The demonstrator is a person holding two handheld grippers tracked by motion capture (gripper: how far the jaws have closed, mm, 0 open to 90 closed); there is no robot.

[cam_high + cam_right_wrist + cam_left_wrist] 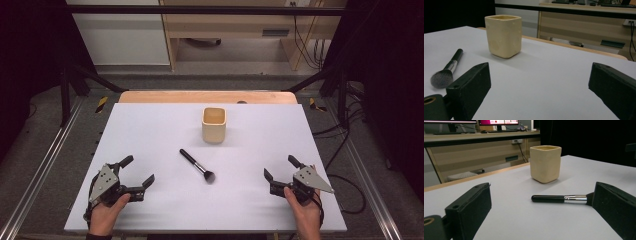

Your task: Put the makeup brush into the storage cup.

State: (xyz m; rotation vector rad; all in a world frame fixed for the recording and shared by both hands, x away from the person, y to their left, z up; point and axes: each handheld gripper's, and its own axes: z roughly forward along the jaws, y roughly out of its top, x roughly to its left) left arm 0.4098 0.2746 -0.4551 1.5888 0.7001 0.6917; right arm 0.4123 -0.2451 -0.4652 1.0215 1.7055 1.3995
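Black and slim, the brush (196, 165) lies flat on the white desk (150, 125), about midway between your two grippers and just in front of the cream cup (214, 125), apart from it. Its handle end points up toward the far left and its dark bristle head toward you, slightly right.

You have the left gripper (138, 175) resting at the near left of the desk with its fingers spread wide and nothing between them. The right gripper (279, 169) sits at the near right, likewise wide apart and empty. Both are well apart from the brush.

Expect the brush to be very light and stiff along the handle, with a smooth, probably glossy surface that may slide or roll between the pads. The bristles are soft and will splay or bend if you squeeze them, so keep off the head. The silver collar (575, 199) between handle and bristles looks hard and slick too.

Your best hold is likely across the black handle near its middle, fingers closing from the two long sides. Because it lies so low on the desk, you will need the fingertips down almost touching the surface. The cup looks like glazed pottery: rigid, heavier, and apt to chip if knocked, so mind it when you move.
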